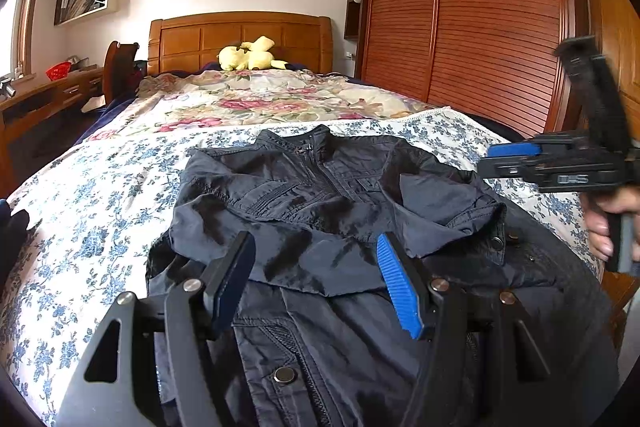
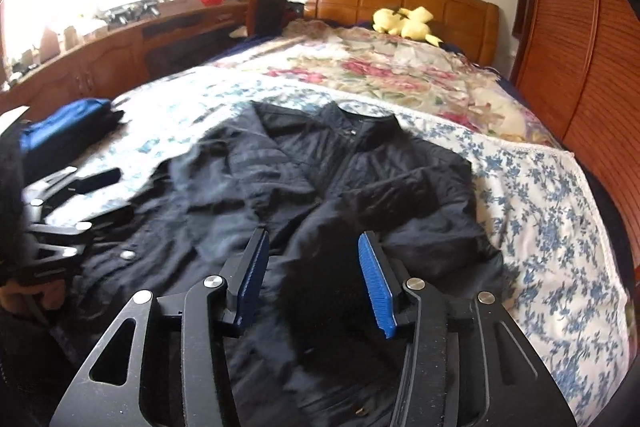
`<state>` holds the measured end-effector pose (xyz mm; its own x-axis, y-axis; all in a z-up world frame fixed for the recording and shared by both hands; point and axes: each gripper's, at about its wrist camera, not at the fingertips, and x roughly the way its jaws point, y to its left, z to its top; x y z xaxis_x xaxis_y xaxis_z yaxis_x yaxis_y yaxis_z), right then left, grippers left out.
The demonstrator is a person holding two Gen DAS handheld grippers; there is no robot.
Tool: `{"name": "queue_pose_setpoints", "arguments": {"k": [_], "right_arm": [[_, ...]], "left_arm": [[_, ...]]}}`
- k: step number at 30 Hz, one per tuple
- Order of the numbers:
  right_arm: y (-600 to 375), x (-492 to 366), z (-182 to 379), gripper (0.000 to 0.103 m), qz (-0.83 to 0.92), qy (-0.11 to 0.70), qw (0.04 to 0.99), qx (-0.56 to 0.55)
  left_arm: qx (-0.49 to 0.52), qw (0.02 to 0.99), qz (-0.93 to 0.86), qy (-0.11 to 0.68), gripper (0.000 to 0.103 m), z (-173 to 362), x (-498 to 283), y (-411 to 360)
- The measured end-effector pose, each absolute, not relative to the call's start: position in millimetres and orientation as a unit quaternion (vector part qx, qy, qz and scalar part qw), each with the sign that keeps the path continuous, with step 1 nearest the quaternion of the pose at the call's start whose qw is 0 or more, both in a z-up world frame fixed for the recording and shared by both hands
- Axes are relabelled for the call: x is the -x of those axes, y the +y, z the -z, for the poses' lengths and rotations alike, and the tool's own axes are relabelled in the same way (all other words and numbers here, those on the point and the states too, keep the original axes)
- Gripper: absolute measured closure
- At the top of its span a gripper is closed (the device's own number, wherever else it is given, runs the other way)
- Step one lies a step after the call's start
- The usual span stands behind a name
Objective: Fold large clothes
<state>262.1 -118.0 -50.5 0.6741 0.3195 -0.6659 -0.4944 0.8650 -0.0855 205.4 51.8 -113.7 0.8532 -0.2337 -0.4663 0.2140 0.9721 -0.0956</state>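
A dark navy jacket [image 1: 312, 203] lies front-up on the blue-flowered bed sheet [image 1: 104, 211], collar toward the headboard, with a sleeve folded across its chest. My left gripper [image 1: 316, 247] is open and empty, hovering just above the jacket's lower front. My right gripper [image 2: 314, 245] is open and empty above the jacket [image 2: 340, 167] near its right side. In the left wrist view the right gripper [image 1: 508, 157] shows side-on at the right, held by a hand. In the right wrist view the left gripper [image 2: 96, 195] shows at the left edge.
A folded blue and black garment [image 2: 68, 131] lies on the sheet at the left. A pink floral quilt [image 1: 256, 99] and a yellow plush toy [image 1: 248, 57] sit near the wooden headboard [image 1: 240, 35]. A slatted wardrobe [image 1: 460, 11] stands right, a desk [image 2: 120, 51] left.
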Motion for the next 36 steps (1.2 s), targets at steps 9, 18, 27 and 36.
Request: {"name": "queue_pose_setpoints", "arguments": {"k": [9,18,27,36], "right_arm": [[-156,-300,80,0.055,-0.174,0.362,0.911,0.099],[-212,-269,111,0.055,-0.162,0.383,0.905,0.088],[-258,-232,106,0.055,-0.162,0.373,0.911,0.064],[-262,-220,102,0.055,-0.177,0.347,0.920,0.040]], "left_arm": [[0.015,0.957,0.136,0.255,0.040,120,-197,25],[0.014,0.942,0.187,0.278,0.040,117,-196,-37],[-0.005,0.932,0.202,0.302,0.048,116,-209,-97],[-0.008,0.918,0.198,0.344,0.094,130,-245,-122]]}}
